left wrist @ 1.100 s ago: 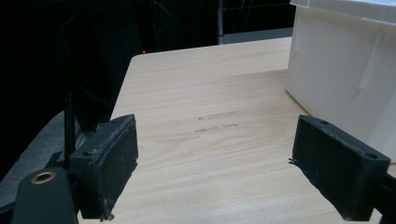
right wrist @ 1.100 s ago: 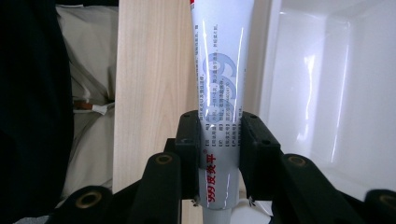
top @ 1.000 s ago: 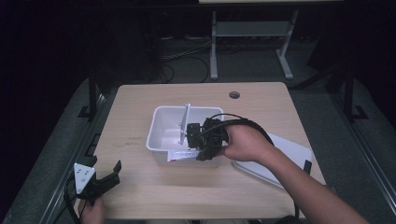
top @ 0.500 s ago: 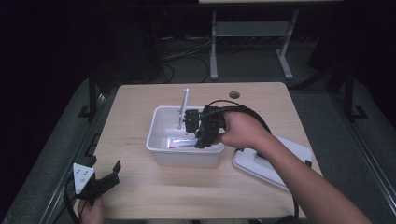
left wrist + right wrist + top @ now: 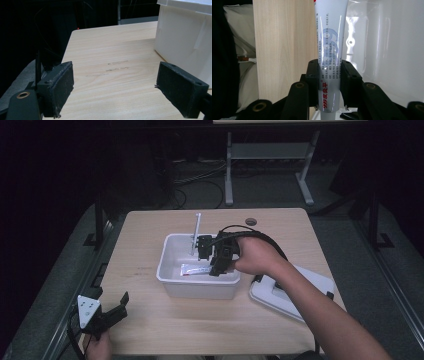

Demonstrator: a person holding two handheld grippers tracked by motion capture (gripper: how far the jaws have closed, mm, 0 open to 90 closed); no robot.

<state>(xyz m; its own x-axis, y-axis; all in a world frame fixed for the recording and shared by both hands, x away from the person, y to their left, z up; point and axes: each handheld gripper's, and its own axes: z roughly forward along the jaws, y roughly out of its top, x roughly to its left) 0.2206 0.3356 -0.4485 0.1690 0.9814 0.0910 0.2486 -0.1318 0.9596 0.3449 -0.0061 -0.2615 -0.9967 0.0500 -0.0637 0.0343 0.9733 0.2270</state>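
Observation:
A white tube with blue print (image 5: 331,37) stands pinched between the jaws of my right gripper (image 5: 329,75), which is shut on it. From above, the tube (image 5: 197,226) points up over the far side of a white plastic bin (image 5: 200,290), with the right gripper (image 5: 201,246) above the bin's inside. A second flat tube (image 5: 196,269) lies on the bin's floor. My left gripper (image 5: 111,314) is open near the table's front left corner, with bare wood between its pads (image 5: 60,82).
A white lid (image 5: 295,292) lies on the table right of the bin, partly under the person's forearm. The bin's outer wall (image 5: 182,37) stands right of the left gripper. A round cable hole (image 5: 250,221) sits near the table's far edge.
The right gripper has risen and moved toward the bin's far side with the tube, which now stands higher. The left gripper has not moved.

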